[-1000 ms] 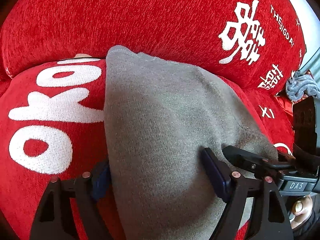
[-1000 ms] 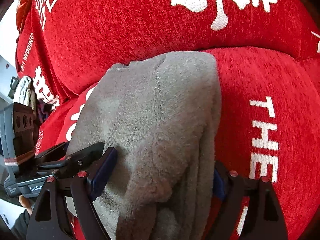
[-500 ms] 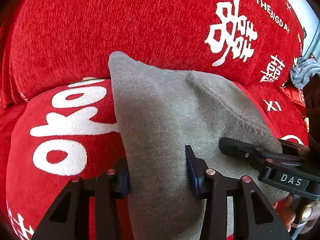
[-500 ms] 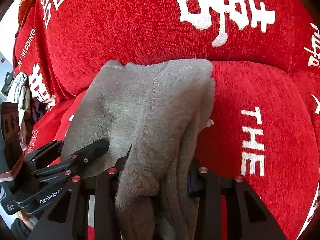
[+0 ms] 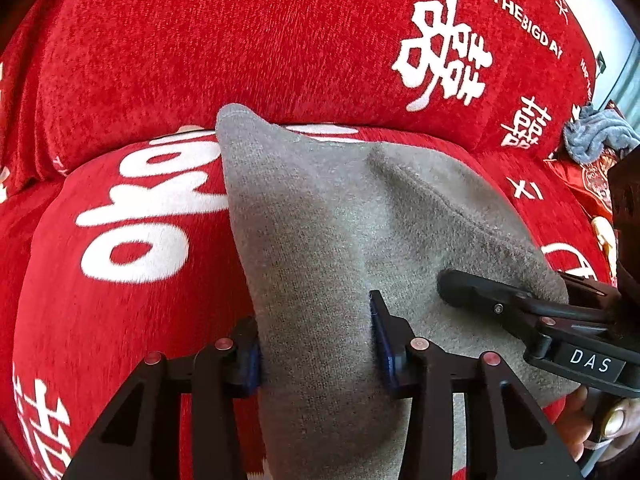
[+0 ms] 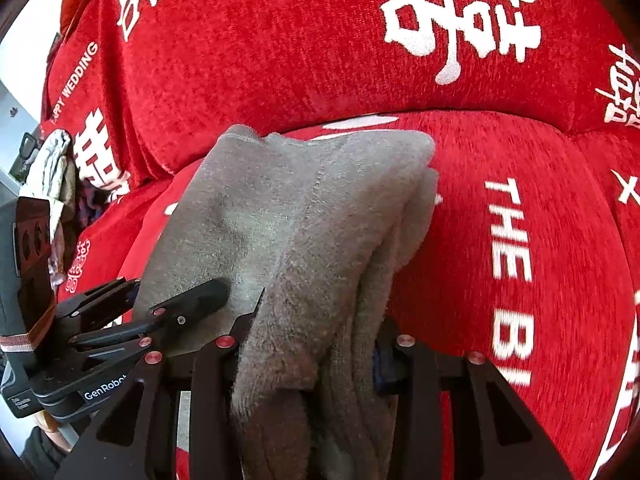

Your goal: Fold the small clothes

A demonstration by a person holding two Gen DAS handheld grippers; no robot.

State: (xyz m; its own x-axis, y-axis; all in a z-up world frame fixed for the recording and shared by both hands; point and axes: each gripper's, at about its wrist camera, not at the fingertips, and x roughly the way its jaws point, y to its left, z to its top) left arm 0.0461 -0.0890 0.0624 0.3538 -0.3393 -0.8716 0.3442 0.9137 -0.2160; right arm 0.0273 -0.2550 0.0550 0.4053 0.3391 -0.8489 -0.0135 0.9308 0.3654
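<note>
Pinching the near end of the gray cloth (image 5: 320, 216), the left gripper (image 5: 316, 344) and right gripper (image 6: 312, 344) are holding it, stretching away toward the red sofa (image 5: 240, 40).

The folded garment (image 5: 320, 232) lay on the sofa seat cushion (image 5: 120, 300), its far corner reaching the foot of the back cushion (image 5: 240, 40) behind it. The left hand-held gripper (image 5: 316, 344) stood at its near left edge, the right hand-held gripper (image 6: 312, 344) at its near right edge — side by side. A bundle of cloth (image 5: 596, 140) sat far off to the right.
</note>
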